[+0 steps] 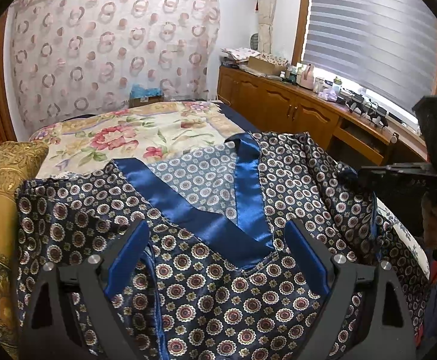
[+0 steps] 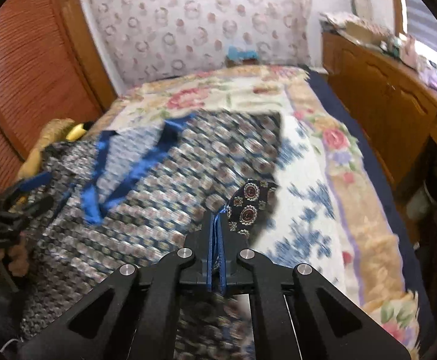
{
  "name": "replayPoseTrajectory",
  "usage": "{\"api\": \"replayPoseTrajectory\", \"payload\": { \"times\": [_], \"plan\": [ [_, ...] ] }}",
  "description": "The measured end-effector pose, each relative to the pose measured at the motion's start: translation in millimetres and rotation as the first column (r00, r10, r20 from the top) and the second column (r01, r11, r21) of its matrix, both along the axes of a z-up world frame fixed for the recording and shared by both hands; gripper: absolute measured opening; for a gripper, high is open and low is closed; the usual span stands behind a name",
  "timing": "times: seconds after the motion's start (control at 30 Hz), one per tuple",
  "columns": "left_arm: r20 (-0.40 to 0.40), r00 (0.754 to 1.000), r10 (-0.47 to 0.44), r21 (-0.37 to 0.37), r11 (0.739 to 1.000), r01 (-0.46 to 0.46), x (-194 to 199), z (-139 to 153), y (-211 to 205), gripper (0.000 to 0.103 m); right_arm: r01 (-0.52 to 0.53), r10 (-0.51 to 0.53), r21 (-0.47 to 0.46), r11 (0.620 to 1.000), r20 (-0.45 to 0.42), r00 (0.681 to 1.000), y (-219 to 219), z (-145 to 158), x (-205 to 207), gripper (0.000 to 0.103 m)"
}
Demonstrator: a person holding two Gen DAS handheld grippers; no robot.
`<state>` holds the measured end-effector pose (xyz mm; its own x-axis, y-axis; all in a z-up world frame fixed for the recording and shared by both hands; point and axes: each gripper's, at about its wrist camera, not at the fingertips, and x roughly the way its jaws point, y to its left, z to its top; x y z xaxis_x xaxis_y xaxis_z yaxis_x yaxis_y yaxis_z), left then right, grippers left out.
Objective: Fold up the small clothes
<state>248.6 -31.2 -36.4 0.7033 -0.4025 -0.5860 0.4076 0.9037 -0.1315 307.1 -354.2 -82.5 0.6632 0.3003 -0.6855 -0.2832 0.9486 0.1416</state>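
**On the bed: right grip made, left jaws wide**

Across the floral bedspread [image 1: 134, 138] your patterned satin garment [image 1: 218, 285] lies spread out, blue-trimmed neckline facing up. Your left gripper [image 1: 216, 252] hangs over its front with jaws wide apart, nothing between the pads. Your right gripper [image 2: 216, 225] is clamped tight on a corner of the garment at its right edge, the pinched fabric standing up past the fingertips

Each claw had a matte black frame of angled linkage arms with triangular cut-outs, joined by round silver screws. The left claw [image 1: 216, 250] and right claw [image 2: 216, 219] both carried flat blue fingers [image 1: 128, 258].
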Motion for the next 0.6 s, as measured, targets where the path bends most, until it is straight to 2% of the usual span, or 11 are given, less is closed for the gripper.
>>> {"api": "replayPoseTrajectory", "payload": {
  "times": [0.27,0.4,0.43,0.5,0.6],
  "plan": [
    [0.026,0.997,0.078,-0.037,0.996,-0.077,3,8,26,0.093,-0.176,0.176,-0.014,0.984,0.078,0.981,73,29,17,0.0],
    [0.025,0.995,0.096,-0.037,0.995,-0.096,6,8,31,0.093,-0.202,0.204,-0.033,0.979,0.097,0.974,89,29,25,0.002],
    [0.024,0.995,0.098,-0.036,0.995,-0.098,6,7,31,0.093,-0.198,0.202,-0.042,0.979,0.095,0.975,89,28,27,0.006],
    [0.026,0.995,0.1,-0.033,0.995,-0.099,6,8,31,0.093,-0.187,0.191,-0.061,0.981,0.078,0.978,85,23,29,0.031],
    [0.037,0.994,0.105,-0.022,0.994,-0.104,7,7,31,0.093,-0.129,0.138,-0.11,0.986,0.075,0.988,70,13,34,0.036]
  ]
}}
